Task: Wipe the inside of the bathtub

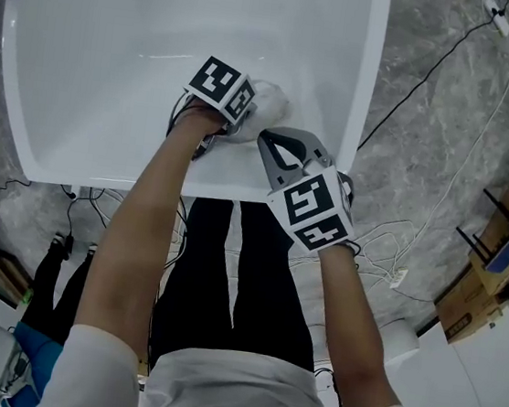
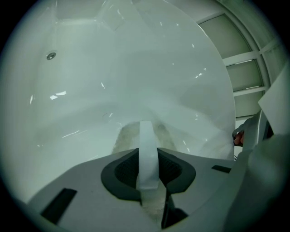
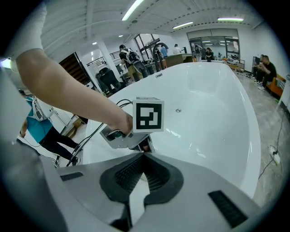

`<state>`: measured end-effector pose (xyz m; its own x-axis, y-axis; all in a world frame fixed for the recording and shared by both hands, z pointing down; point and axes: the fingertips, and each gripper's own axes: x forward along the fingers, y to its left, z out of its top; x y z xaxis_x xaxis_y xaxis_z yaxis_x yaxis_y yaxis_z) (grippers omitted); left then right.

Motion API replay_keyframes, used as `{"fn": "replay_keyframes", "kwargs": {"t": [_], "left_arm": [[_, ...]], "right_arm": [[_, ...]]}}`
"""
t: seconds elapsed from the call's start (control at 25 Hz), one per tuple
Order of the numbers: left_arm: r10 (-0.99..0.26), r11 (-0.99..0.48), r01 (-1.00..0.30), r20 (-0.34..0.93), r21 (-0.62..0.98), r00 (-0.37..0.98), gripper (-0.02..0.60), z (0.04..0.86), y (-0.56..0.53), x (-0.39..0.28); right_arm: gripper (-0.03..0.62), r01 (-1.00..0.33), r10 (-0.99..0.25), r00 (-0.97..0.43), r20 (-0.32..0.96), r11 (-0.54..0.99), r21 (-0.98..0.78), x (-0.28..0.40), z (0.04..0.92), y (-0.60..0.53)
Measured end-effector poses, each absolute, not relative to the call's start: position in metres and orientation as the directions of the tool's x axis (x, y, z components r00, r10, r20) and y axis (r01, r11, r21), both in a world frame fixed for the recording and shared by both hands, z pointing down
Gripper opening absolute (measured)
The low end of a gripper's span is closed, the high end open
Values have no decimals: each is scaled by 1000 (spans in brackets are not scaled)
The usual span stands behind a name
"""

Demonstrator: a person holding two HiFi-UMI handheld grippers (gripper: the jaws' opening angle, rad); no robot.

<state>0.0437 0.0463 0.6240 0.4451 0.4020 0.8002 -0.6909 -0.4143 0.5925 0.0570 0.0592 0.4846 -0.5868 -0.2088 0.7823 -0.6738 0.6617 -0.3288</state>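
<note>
A white bathtub [image 1: 110,33] fills the top of the head view. My left gripper [image 1: 244,114] reaches down inside it near the front wall, shut on a pale fuzzy cloth [image 1: 270,102]. In the left gripper view the cloth [image 2: 126,136] is pressed against the tub's inner wall [image 2: 90,90] beyond the closed left gripper [image 2: 147,152]. My right gripper [image 1: 276,145] hovers over the tub's front rim, just right of the left one, shut with nothing in it. From the right gripper view, the right gripper [image 3: 142,156] points at the left gripper's marker cube [image 3: 148,116] and the tub basin [image 3: 208,122].
Grey marble floor with black and white cables [image 1: 436,73] surrounds the tub. Cardboard boxes [image 1: 485,272] stand at the right. A drain fitting [image 2: 51,55] sits on the tub's far wall. Several people [image 3: 129,56] stand beyond the tub; others sit at the right [image 3: 267,68].
</note>
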Motion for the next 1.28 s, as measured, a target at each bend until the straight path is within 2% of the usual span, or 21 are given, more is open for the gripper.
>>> {"fn": "replay_keyframes", "kwargs": {"t": [0.96,1.28], "left_arm": [[377,-412,-778,866,475,329,97,632,25,-122],[400,-426,-802,882,419,248,97,622,19,-193]], "right_arm": [[20,-569,-140,-639,756,748,-343,-23,495,54],[20,-539,-125,-653,747,769,-343,-49,494,48]]}}
